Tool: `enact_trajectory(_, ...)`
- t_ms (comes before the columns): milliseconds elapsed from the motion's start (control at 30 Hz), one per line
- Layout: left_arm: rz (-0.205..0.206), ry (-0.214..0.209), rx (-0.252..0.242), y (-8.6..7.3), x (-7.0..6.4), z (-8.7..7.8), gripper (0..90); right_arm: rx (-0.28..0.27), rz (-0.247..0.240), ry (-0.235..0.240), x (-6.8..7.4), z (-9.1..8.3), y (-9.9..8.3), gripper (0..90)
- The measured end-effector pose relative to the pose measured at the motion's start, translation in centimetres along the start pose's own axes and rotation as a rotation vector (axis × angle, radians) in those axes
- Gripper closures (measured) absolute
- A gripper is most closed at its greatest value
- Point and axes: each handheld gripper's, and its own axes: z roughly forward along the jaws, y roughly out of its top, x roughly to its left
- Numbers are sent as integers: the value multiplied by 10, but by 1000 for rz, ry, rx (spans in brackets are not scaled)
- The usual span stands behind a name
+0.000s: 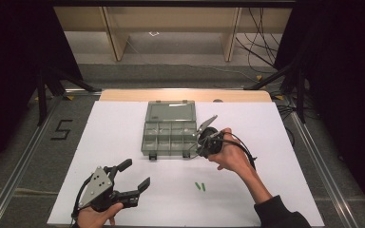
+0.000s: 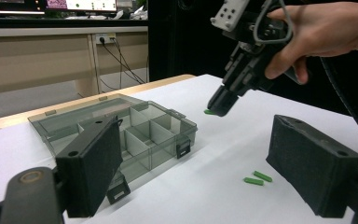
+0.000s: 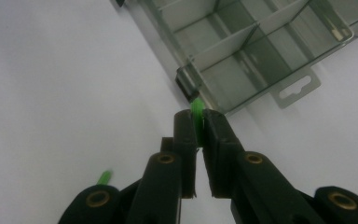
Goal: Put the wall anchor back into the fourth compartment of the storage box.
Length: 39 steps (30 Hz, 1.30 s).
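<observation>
Beside the box (image 1: 169, 134) in the high view, the right gripper (image 1: 203, 142) hovers; the left gripper (image 1: 134, 176) sits spread, well apart. In the left gripper view, two pegs (image 2: 257, 178) lie near the box. In the right gripper view, fingers (image 3: 185, 135) pinch a green peg (image 3: 197, 112) by the box corner

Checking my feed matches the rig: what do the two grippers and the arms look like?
Both grippers are black with two flat, blocky jaws and brass-coloured pivot pins. The left gripper carries a grey three-cornered plate. A black cable loops off the right gripper. The right forearm wears a dark sleeve.
</observation>
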Motion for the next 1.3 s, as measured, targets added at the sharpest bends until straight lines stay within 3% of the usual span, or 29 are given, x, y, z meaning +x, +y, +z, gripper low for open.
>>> enact_trajectory(533, -4, -3, 1, 0, 0, 0, 169, 11, 33, -32, -29, 10, 31, 842)
enact_trajectory(733, -5, -3, 0, 0, 0, 0, 168, 4, 45, -63, -47, 17, 44, 842)
enact_trajectory(1300, -11, 2, -9, 0, 0, -1, 169, 6, 79, -95, -68, 39, 58, 841)
